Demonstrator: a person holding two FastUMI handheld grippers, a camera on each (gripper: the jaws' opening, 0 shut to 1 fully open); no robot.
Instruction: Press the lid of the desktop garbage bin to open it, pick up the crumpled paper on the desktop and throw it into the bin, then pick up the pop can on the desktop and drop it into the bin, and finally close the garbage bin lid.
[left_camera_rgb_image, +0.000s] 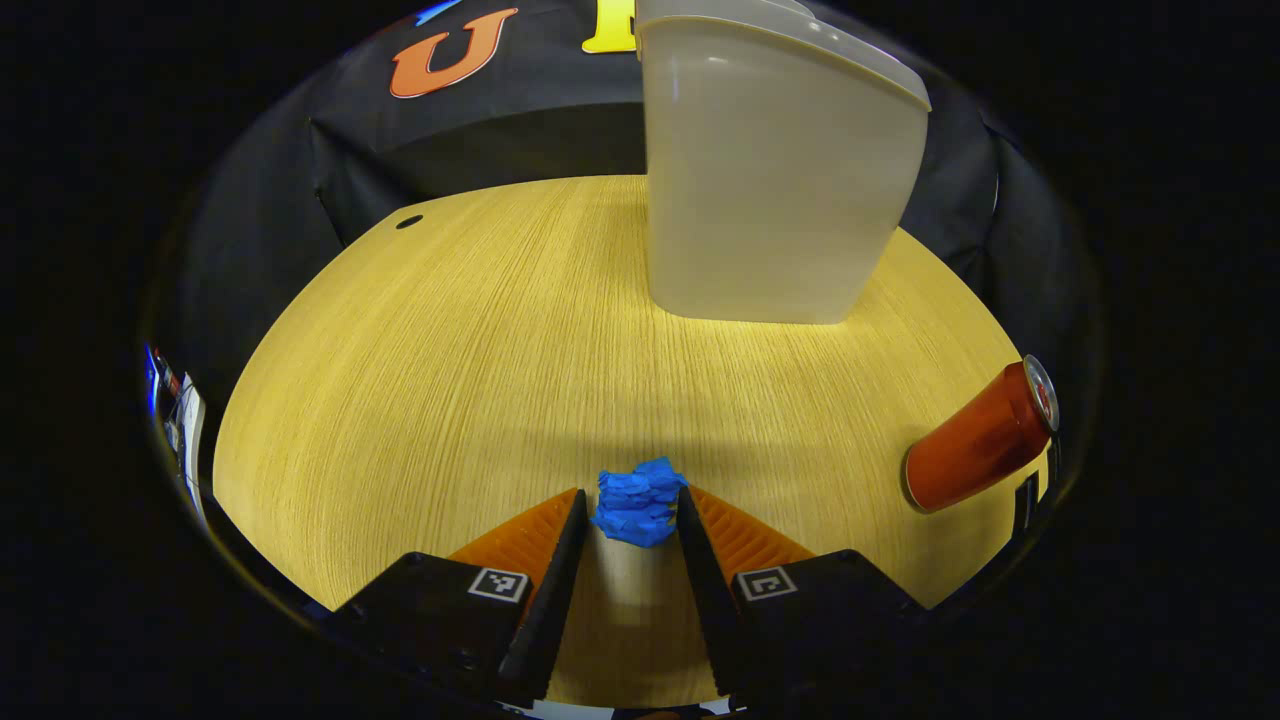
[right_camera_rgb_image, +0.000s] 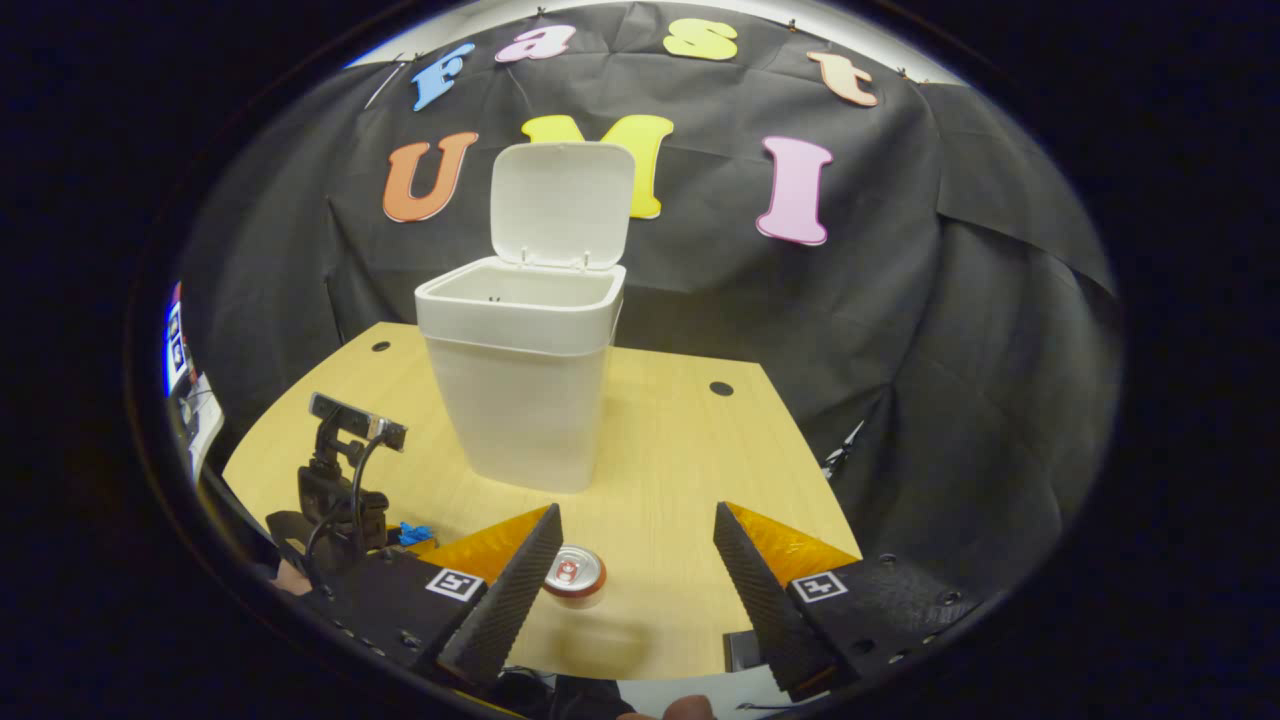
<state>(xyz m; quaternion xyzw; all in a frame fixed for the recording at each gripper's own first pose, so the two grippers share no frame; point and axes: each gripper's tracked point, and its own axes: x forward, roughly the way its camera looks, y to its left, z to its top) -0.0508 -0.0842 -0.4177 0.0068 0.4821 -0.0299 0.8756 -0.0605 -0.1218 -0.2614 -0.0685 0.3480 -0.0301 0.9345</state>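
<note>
White plastic garbage bin (right_camera_rgb_image: 520, 400) stands upright mid-surface, lid (right_camera_rgb_image: 562, 205) swung up and open at back hinge. Crumpled paper (left_camera_rgb_image: 637, 508), blue, small wad, sits low on surface between left gripper (left_camera_rgb_image: 630, 520) jaws, touching both. Red pop can (right_camera_rgb_image: 574, 575) stands upright on near part of surface, silver top showing, apart from bin.

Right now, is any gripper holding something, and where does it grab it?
The left gripper has the blue crumpled paper between its fingertips, one on each side, seemingly pinching it. The right gripper is open above the pop can, holding nothing.
</note>
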